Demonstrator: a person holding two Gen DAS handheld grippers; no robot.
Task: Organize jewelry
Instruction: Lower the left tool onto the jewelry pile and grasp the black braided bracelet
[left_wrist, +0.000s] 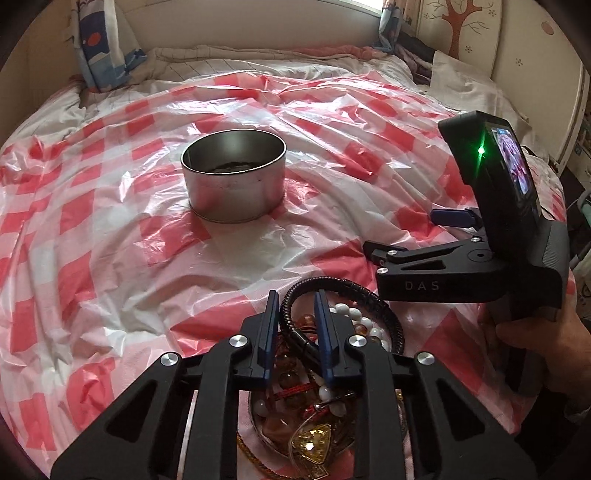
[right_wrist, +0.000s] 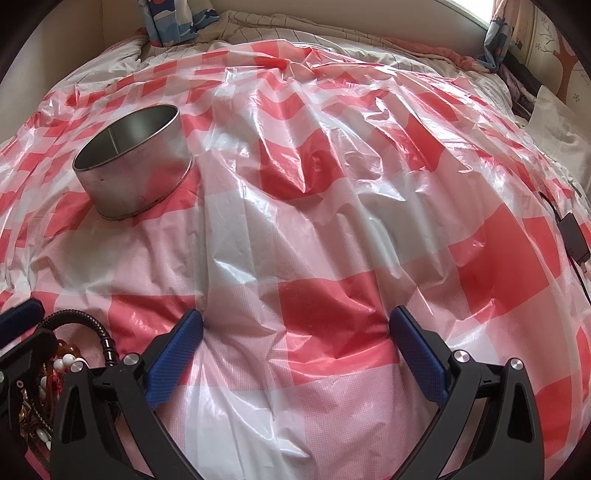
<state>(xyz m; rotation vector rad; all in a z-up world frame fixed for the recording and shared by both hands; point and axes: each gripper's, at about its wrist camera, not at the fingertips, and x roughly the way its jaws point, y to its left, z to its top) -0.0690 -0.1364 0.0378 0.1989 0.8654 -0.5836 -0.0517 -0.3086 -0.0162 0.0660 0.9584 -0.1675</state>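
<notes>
A pile of jewelry (left_wrist: 325, 417) lies at the near edge of the red-and-white plastic sheet: a black braided bracelet (left_wrist: 347, 291), white and amber beads, red cord and a gold pendant (left_wrist: 312, 441). My left gripper (left_wrist: 295, 314) hangs over the pile with its blue pads narrowly apart around the black bracelet's left side; whether it grips is unclear. A round metal tin (left_wrist: 234, 173) stands open farther back, something dark inside. My right gripper (right_wrist: 295, 332) is wide open and empty over the bare sheet, right of the pile (right_wrist: 55, 365); the tin (right_wrist: 135, 162) shows at upper left.
The sheet (right_wrist: 332, 221) covers a bed, wrinkled and puffed. Pillows (left_wrist: 99, 40) and bedding lie at the back by the wall. A black adapter with cable (right_wrist: 572, 236) rests at the right edge. The right gripper body (left_wrist: 480, 229) and the hand holding it are right of the pile.
</notes>
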